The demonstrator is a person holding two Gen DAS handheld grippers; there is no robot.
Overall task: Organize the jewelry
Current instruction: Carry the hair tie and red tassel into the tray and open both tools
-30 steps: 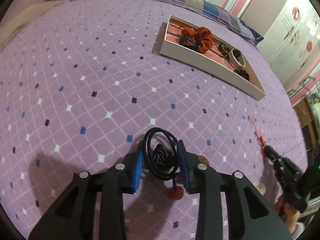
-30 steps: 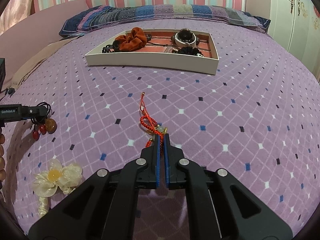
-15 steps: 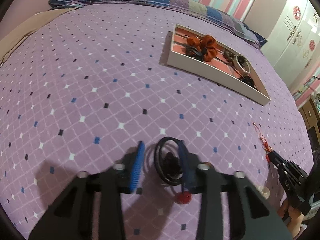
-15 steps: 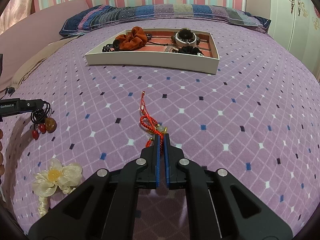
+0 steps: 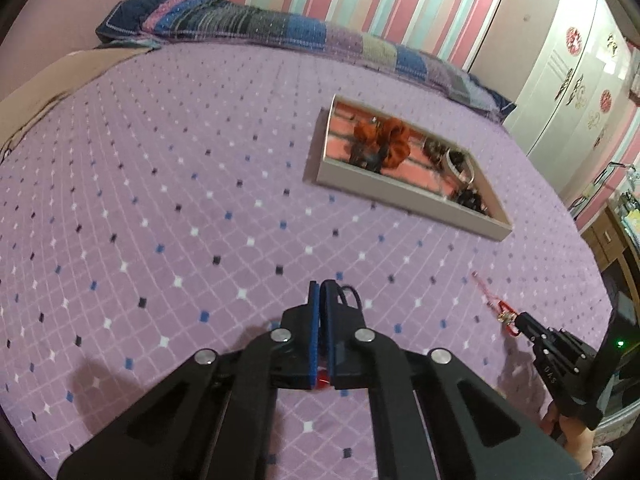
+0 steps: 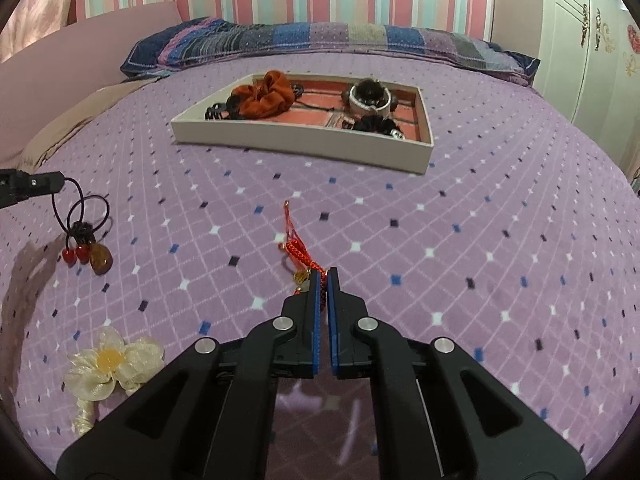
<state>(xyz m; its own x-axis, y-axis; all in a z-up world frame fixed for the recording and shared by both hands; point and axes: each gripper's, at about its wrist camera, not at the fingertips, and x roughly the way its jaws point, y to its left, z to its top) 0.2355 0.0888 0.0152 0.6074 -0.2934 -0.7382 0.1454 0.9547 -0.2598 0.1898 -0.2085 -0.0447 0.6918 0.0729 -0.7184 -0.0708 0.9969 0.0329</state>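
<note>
My left gripper (image 5: 322, 289) pinches the black elastic hair tie with red beads (image 6: 82, 236), dangling above the purple bedspread (image 6: 480, 220). My right gripper (image 6: 325, 276) clamps the red braided cord bracelet (image 6: 298, 248), trailing ahead on the bedspread.

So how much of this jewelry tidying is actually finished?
Partly. The tray already holds an orange scrunchie, a white bangle and dark pieces. In hand: the left gripper has a black hair tie with red beads, the right gripper a red cord charm. The cream flower clip lies on the bed.
</note>
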